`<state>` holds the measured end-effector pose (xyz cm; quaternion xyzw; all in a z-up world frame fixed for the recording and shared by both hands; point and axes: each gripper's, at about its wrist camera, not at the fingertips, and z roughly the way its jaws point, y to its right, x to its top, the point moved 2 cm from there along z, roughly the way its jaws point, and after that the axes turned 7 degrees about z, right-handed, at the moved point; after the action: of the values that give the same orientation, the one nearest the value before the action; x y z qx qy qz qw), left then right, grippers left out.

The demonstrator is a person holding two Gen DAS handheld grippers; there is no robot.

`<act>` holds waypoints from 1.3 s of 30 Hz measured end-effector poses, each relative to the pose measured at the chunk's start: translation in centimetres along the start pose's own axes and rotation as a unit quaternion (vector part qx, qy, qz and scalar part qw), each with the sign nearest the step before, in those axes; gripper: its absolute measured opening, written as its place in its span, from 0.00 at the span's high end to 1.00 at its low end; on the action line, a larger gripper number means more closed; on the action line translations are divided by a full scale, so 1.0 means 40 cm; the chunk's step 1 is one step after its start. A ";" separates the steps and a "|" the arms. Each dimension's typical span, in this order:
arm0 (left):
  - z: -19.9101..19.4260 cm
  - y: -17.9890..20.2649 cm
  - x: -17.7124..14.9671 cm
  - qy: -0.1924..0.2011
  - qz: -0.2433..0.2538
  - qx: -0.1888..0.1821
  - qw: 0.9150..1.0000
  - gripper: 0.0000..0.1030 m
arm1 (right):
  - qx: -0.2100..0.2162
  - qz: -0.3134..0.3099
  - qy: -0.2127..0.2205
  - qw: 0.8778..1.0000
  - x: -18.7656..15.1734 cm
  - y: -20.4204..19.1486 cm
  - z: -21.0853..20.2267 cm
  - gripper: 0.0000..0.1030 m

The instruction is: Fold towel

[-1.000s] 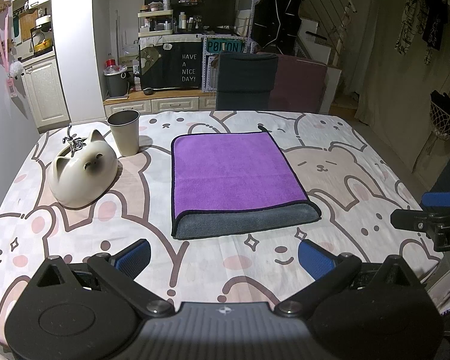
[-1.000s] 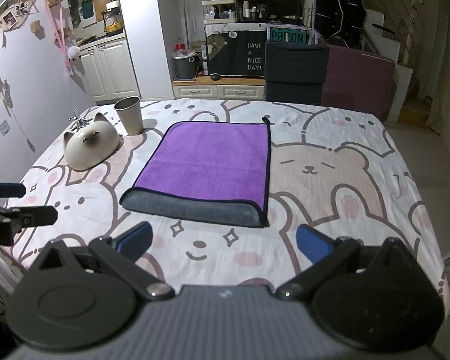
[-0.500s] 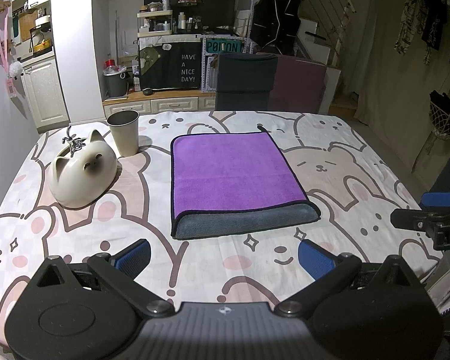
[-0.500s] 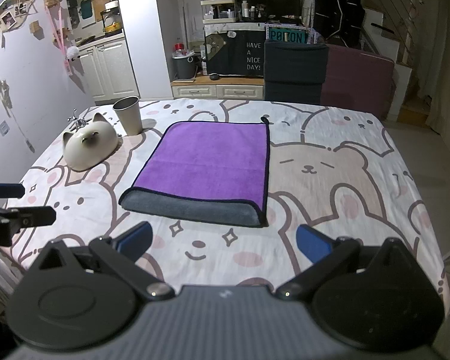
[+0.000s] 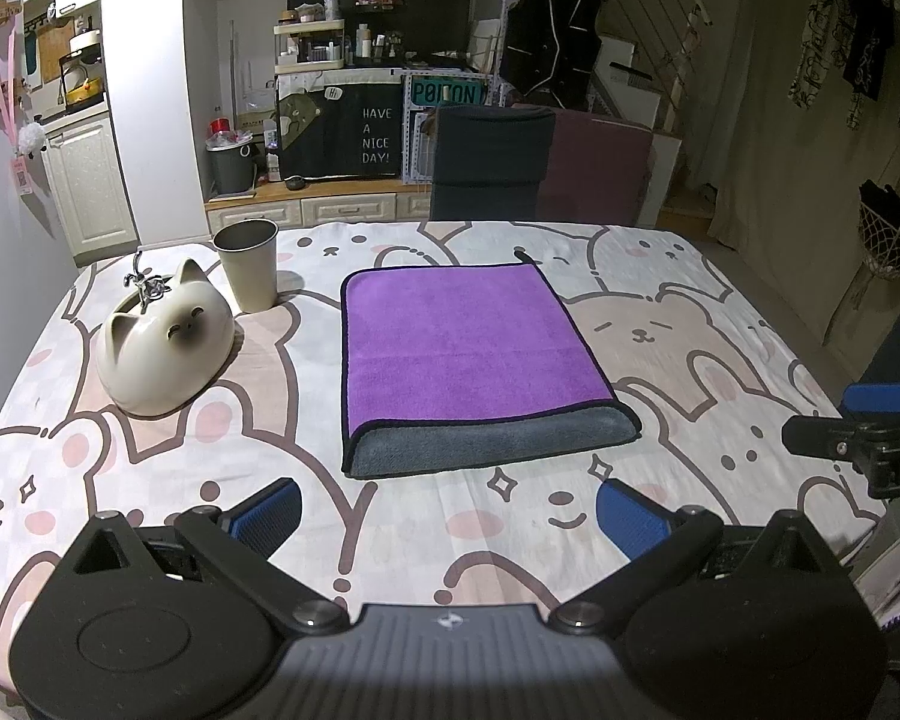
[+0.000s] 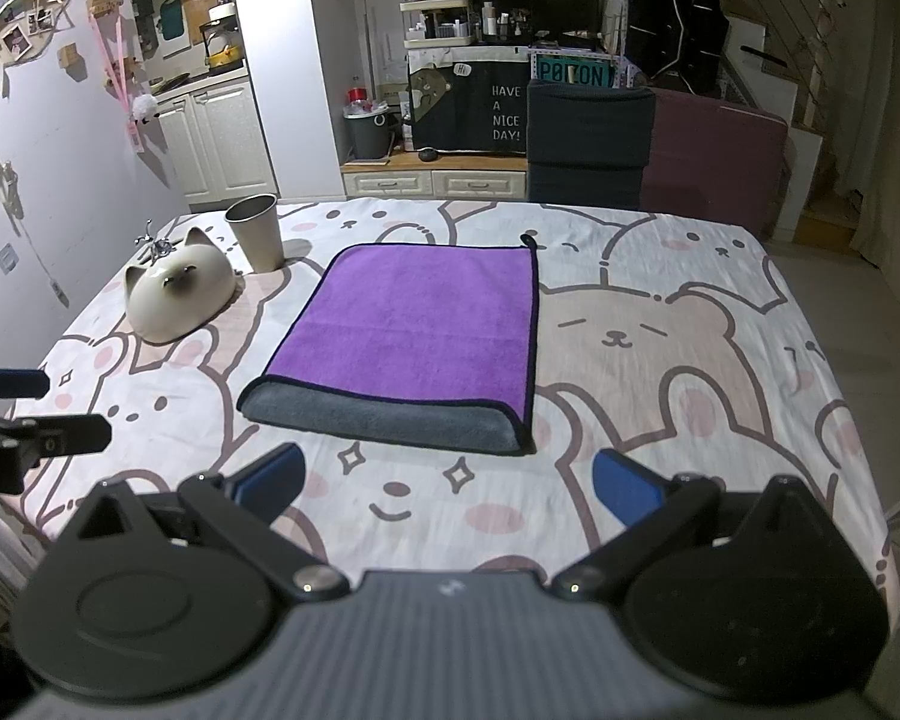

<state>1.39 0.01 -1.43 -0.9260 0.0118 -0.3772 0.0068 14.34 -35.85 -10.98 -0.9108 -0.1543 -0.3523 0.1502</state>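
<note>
Folded once already, by the look of it: towel (image 5: pixel 474 354) flat at the middle of the counter (image 5: pixel 690 360), purple face up, grey rolled fold along the near edge, small hanging loop at the far right corner. Well apart from the cat-shaped bowl (image 5: pixel 165 342) and the metal cup (image 5: pixel 249 264) on the far left.

Probably between folds, or at the close. If another fold is wanted, next move calls for a descent to one side edge, most likely with each claw pinching a corner on the same side, then a lift and a carry across to the opposite edge, with edges squared and the grey fold kept from unrolling. Thick pile likely to spring back, so a firm pinch through both layers needed.

Left claw (image 5: pixel 447 513) spread wide, empty, hovering above the near edge of the counter, just short of the towel's near left corner, fingers pointing far. Right claw (image 6: pixel 447 483) likewise wide and empty, hovering near the towel's near right corner at a similar height. Both level, side by side, each visible at the margin of the other's view. No contact with the cloth.
</note>
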 end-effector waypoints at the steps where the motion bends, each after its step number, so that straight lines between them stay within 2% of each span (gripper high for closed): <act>1: 0.000 0.000 0.000 0.000 0.000 0.000 1.000 0.00 | 0.000 0.000 0.000 1.000 0.000 0.000 0.000 0.00; 28: 0.009 -0.004 0.010 0.004 0.003 -0.002 1.000 0.00 | -0.003 0.007 0.006 1.000 0.014 0.009 0.011 0.00; 39: 0.102 -0.031 0.068 0.013 0.008 0.005 1.000 0.00 | -0.001 -0.006 0.001 1.000 0.063 0.022 0.088 0.00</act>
<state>6.20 1.20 -2.44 -0.9208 0.0173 -0.3894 0.0141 18.56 -34.86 -11.89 -0.9094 -0.1592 -0.3546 0.1478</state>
